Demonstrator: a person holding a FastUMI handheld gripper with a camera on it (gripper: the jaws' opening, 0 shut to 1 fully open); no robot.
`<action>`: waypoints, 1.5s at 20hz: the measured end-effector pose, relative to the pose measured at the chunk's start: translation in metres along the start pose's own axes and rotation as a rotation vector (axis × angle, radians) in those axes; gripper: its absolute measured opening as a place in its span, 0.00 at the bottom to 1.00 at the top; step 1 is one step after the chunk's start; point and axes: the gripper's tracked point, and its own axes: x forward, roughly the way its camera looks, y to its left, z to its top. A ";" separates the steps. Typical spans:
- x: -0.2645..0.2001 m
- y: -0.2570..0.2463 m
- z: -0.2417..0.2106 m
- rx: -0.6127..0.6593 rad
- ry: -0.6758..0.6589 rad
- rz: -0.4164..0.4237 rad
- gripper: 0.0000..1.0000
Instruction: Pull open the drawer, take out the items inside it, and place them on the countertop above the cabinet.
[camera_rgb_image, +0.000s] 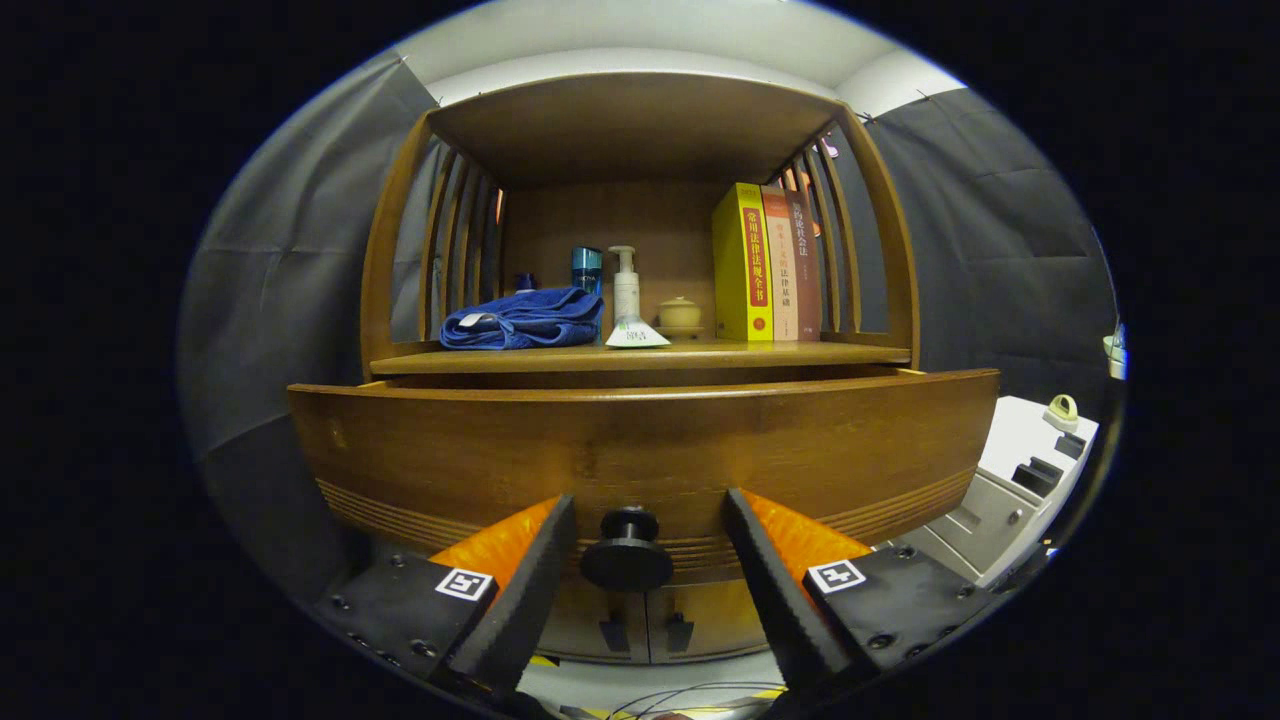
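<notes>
The wooden cabinet's drawer (640, 450) stands pulled out toward me, its curved front looming ahead of the countertop (640, 357) edge. I cannot see inside it from this low angle. Its dark round knob (627, 552) sits between my fingers, with a small gap on each side. My gripper (648, 500) is open around the knob, and neither finger presses on it.
On the countertop lie a folded blue towel (525, 320), a blue bottle (587, 268), a white pump bottle (625, 285), a small white tube (636, 334), a lidded ceramic jar (680, 315) and upright books (765, 262). A shelf roof covers them. Two lower cabinet doors (645, 625) are beneath the drawer. A white-grey machine (1010, 480) stands right.
</notes>
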 end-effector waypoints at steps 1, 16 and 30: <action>0.008 0.000 0.003 -0.001 -0.005 -0.001 0.99; 0.078 -0.002 0.012 -0.061 -0.007 -0.010 0.99; -0.086 -0.068 0.106 0.043 -0.158 -0.047 0.99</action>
